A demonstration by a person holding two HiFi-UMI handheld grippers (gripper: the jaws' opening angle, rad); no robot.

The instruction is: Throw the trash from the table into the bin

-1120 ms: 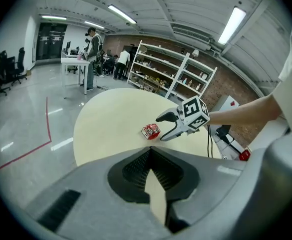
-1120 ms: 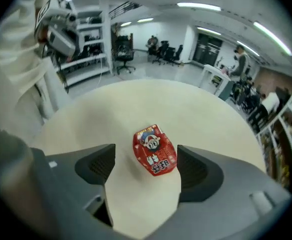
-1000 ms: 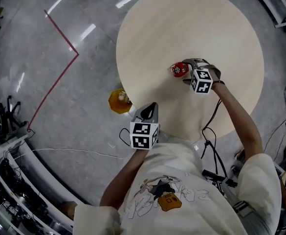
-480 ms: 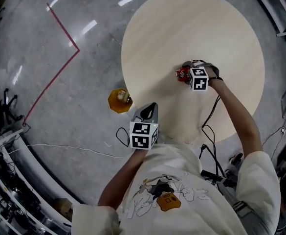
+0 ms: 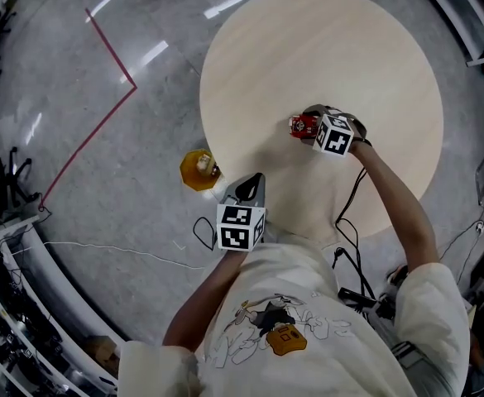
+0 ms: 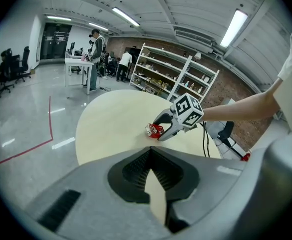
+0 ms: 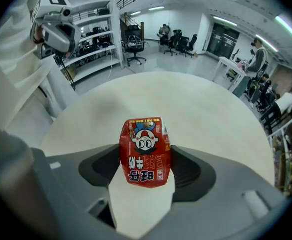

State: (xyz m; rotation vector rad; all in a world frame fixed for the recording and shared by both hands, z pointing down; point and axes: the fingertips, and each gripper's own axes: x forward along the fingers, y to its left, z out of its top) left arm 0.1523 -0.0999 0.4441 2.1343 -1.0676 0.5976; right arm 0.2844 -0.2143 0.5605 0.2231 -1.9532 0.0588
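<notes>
Bin: the orange bin (image 5: 198,170) stands on the floor just beside the table (image 5: 374,40), probably so your drop is short.
Left gripper: your left gripper (image 5: 255,180) has its jaws closed on nothing and is parked at the table's edge, out of the way.
Carton: the red carton (image 7: 145,151) is over the tabletop, between your right jaws.
Right gripper: your right gripper (image 5: 309,125) has just been closing and pinches the carton's sides, ready to carry it.
Writing: a cartoon face with white characters that look like 旺仔; the finer print is unreadable.

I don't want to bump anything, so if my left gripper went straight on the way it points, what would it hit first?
Most likely the round table, on its near part just past the shut left gripper. Depth is hard to judge here.
</notes>
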